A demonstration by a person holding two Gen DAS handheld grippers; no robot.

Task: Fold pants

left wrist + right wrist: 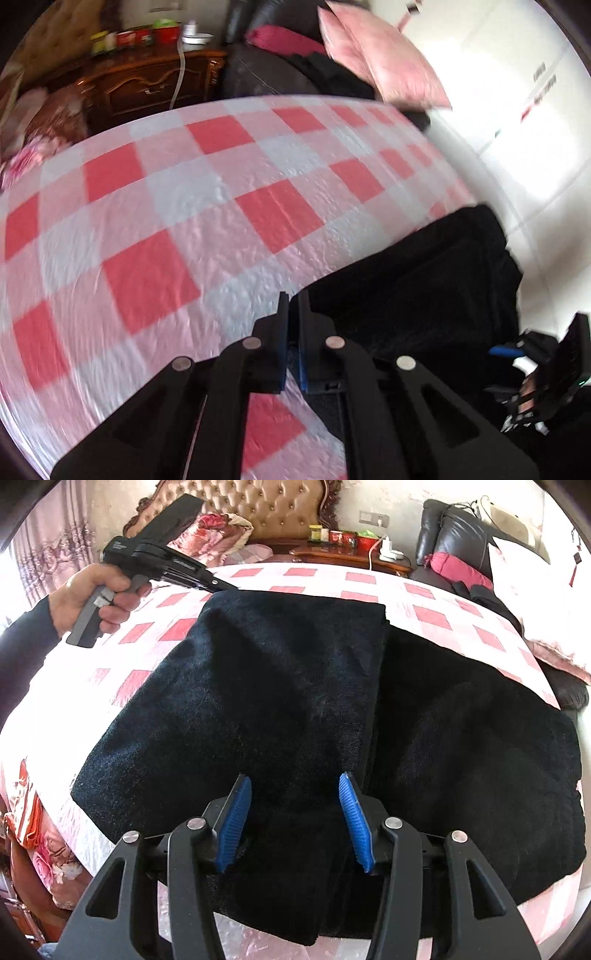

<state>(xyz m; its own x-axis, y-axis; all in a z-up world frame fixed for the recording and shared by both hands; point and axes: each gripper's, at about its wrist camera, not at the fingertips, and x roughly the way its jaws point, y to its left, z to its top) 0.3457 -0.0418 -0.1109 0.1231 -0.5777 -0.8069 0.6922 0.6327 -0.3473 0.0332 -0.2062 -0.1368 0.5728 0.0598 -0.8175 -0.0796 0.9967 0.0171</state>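
Right gripper (295,814), jaws part open and empty, hovers over black pants (295,701) folded lengthwise at the bed's (66,686) near edge. Left gripper (293,325) closed, empty, beside them. Judged mid-fold; next needs grips on one end for a crosswise fold.

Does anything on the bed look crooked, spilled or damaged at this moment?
Nothing is spilled or torn. The only untidy thing is the black pants: the folded-over layer lies slanted on the checked bedspread, its edges not lined up with the layer below, and one part hangs over the near edge of the bed.
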